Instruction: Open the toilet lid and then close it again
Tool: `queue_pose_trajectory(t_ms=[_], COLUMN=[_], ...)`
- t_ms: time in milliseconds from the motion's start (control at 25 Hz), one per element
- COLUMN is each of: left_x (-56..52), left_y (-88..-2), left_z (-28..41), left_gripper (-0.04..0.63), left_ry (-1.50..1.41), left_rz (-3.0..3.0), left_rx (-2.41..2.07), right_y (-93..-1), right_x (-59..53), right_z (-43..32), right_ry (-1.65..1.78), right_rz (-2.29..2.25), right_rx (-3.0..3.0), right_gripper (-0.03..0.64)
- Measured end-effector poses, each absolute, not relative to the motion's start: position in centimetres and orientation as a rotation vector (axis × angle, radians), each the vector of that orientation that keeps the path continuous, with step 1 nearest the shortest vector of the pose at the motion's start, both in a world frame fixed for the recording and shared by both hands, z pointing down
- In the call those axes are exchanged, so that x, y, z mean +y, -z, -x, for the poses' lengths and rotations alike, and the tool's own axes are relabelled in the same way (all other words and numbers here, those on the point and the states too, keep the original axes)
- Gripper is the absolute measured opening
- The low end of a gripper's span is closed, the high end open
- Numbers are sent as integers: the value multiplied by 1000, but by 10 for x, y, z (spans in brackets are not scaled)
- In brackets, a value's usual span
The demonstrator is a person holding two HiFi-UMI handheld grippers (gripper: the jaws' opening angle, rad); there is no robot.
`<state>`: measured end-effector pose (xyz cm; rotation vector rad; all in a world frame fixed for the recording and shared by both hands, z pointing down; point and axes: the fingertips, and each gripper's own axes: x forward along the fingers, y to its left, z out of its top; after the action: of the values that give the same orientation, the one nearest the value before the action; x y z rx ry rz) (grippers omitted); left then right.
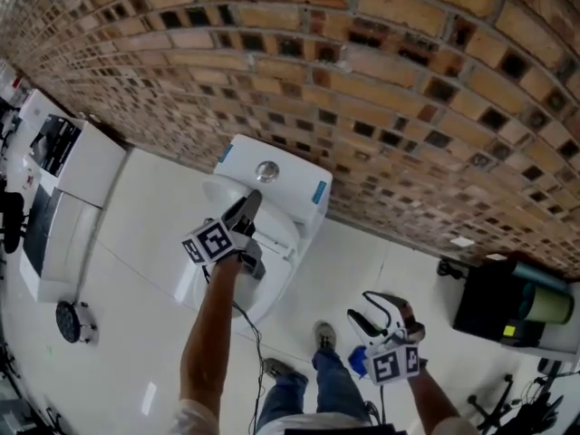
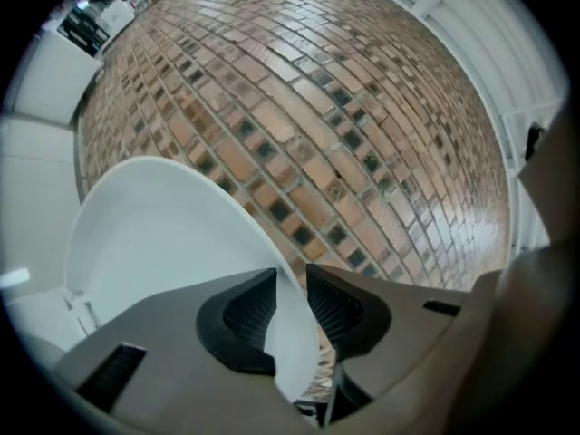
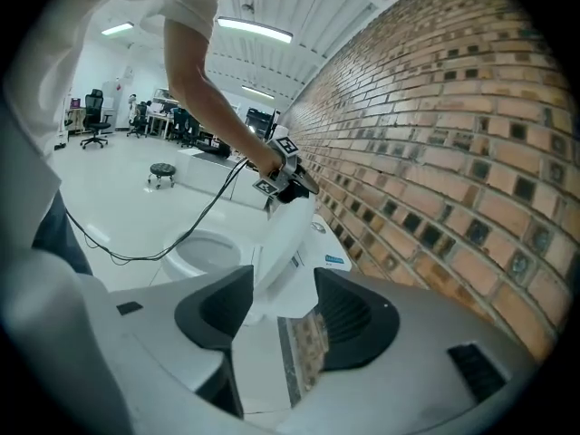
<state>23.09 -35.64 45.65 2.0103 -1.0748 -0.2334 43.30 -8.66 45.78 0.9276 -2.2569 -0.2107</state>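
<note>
A white toilet [image 1: 304, 208] stands against the brick wall, a round flush button [image 1: 266, 170] on its tank. Its lid [image 2: 154, 234] is raised, close to upright and leaning toward the tank. My left gripper [image 1: 251, 199] is at the lid's top edge. That thin edge lies between the pads, and brick shows in a gap on the right pad's side. The right gripper view shows the lid [image 3: 285, 243] side-on above the bowl [image 3: 204, 252], with the left gripper [image 3: 304, 181] at its top. My right gripper [image 1: 379, 314] hangs open and empty, well right of the toilet.
The brick wall [image 1: 408, 89] runs behind the toilet. A white cabinet [image 1: 63, 198] and a small wheeled stool [image 1: 72, 321] stand at the left. A black box with a green cylinder [image 1: 521, 306] sits at the right. A cable [image 1: 254, 343] trails from the left gripper past the person's feet [image 1: 324, 335].
</note>
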Motion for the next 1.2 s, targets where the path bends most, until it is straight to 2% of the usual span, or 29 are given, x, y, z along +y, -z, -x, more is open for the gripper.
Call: queue_pose_trajectory(t_ms=[280,520,960,1200], left_x=[-339,-269,-69,-2], left_y=[-448,-391,-237,-230], left_z=[-227,-206,-154,-126], left_gripper=[173,173,173,173], left_ry=[177,203,-95,-153], left_rz=[-2055,-2197,-2653,-2721], left_rx=[-1138,-1168,-1397,-1413], right_y=[-428,-384,-270,-266], right_x=[-79,-68,-54,-18], right_z=[-426,-407,-316,-251], right_ry=[292,294,-12,-75], right_rz=[-904,-954,-936,-808], right_rx=[-2257,-2314,-2705,-2761], right_gripper=[232,232,232,232])
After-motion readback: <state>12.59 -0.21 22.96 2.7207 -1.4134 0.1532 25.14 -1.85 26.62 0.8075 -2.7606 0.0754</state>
